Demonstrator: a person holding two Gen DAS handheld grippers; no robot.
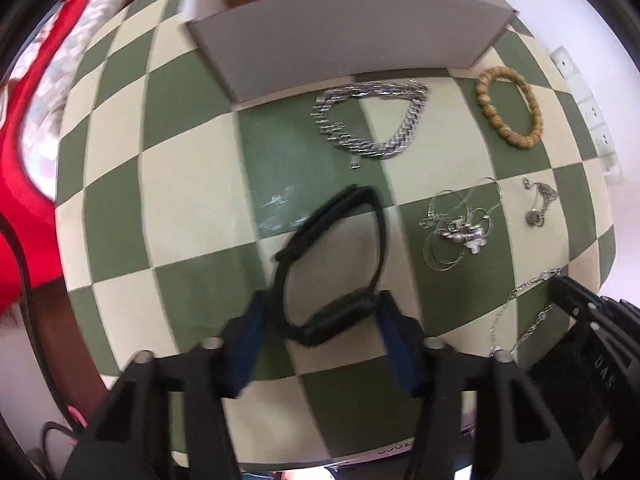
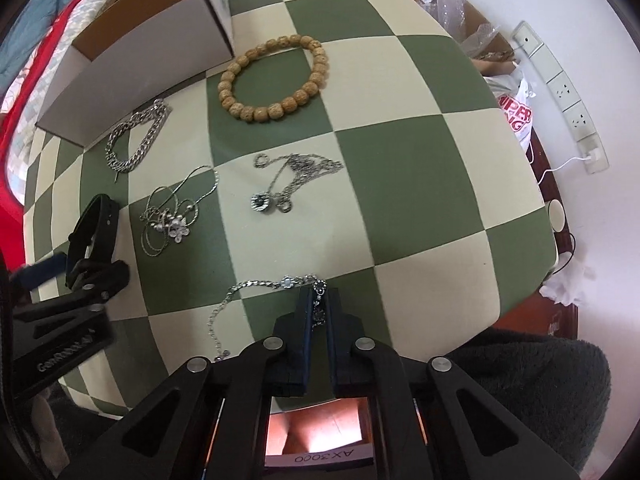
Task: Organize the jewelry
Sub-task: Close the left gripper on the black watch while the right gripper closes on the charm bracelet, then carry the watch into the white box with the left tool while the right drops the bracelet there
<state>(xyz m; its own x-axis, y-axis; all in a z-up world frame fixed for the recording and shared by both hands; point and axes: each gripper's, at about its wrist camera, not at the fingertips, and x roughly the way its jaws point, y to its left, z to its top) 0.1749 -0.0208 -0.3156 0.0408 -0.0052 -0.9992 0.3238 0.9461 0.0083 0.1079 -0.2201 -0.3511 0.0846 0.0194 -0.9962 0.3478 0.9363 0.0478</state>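
My left gripper (image 1: 320, 334) pinches the watch (image 1: 332, 264) (strap pointing toward the box (image 1: 348, 36)); my right gripper (image 2: 319, 312) pinches a chain (image 2: 256, 296).

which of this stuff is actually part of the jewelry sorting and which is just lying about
Part of the job:
black watch, between the left gripper fingers
thin silver chain, pinched by the right gripper
chunky silver chain
wooden bead bracelet
flower-pendant necklace
round-pendant necklace
open white box

Lying about:
power strip
printed plastic bag
red bedding
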